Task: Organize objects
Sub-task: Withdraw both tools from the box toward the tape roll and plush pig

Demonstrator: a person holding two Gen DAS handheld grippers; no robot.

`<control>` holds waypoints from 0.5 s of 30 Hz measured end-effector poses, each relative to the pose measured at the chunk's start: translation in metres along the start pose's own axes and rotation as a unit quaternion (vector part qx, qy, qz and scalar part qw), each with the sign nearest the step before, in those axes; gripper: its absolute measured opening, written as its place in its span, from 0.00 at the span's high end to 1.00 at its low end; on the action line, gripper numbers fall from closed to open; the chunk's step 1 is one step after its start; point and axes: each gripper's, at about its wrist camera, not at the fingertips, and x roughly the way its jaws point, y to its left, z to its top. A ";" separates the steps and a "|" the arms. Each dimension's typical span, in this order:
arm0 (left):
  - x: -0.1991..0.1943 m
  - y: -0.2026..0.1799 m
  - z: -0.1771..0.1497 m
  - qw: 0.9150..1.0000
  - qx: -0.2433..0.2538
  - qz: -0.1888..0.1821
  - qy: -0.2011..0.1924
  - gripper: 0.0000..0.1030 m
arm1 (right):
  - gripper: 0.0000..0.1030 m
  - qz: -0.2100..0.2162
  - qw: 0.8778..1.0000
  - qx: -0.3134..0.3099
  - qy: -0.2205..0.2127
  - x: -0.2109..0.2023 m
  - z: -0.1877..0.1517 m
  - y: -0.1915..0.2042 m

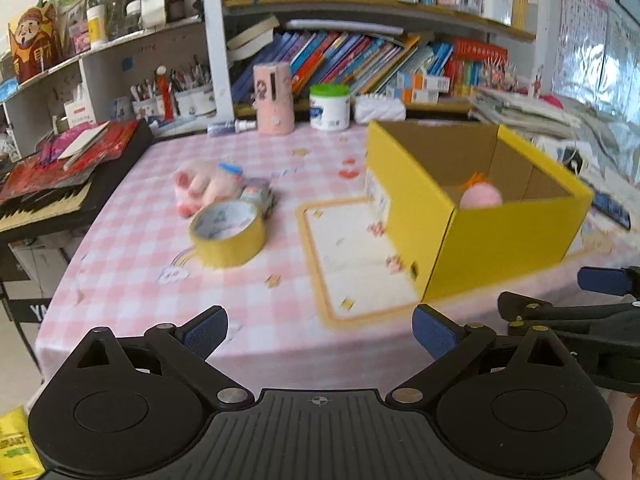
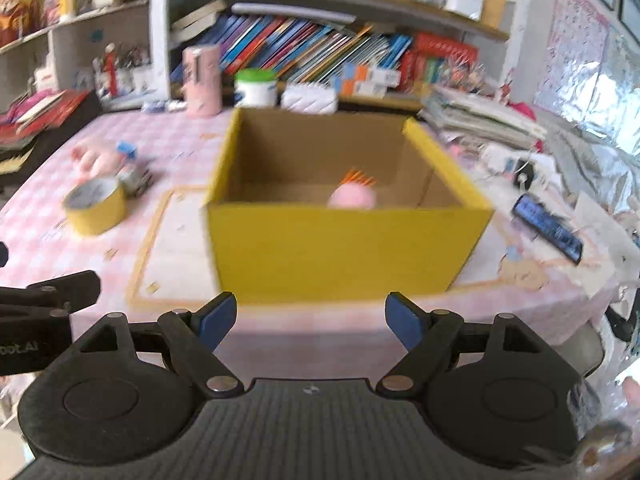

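Observation:
A yellow cardboard box (image 1: 500, 236) stands open on the pink checked tablecloth, also in the right wrist view (image 2: 340, 252). A pink toy with orange tuft (image 1: 480, 196) lies inside it (image 2: 352, 196). A yellow tape roll (image 1: 228, 234) (image 2: 96, 208), a pink plush pig (image 1: 204, 190) (image 2: 98, 158) and a small toy car (image 1: 258, 198) (image 2: 138, 178) lie left of the box. My left gripper (image 1: 320, 332) is open and empty at the table's near edge. My right gripper (image 2: 312, 320) is open and empty in front of the box.
A pink cylinder (image 1: 274, 98), a white jar with green lid (image 1: 330, 106) and a white pack (image 1: 380, 109) stand at the back before bookshelves. A keyboard with red papers (image 1: 60, 184) is at left. A black remote (image 2: 548, 228) and paper stacks (image 2: 480, 120) lie right of the box.

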 end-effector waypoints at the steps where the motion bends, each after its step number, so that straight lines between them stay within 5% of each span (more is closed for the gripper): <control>1: -0.002 0.004 -0.003 1.000 0.000 0.004 0.003 0.03 | 0.22 0.005 1.000 -0.002 0.004 -0.001 -0.002 0.007; 15: -0.031 0.083 -0.042 0.997 -0.053 0.044 0.039 0.03 | 0.22 0.061 0.997 -0.033 0.034 -0.024 -0.030 0.091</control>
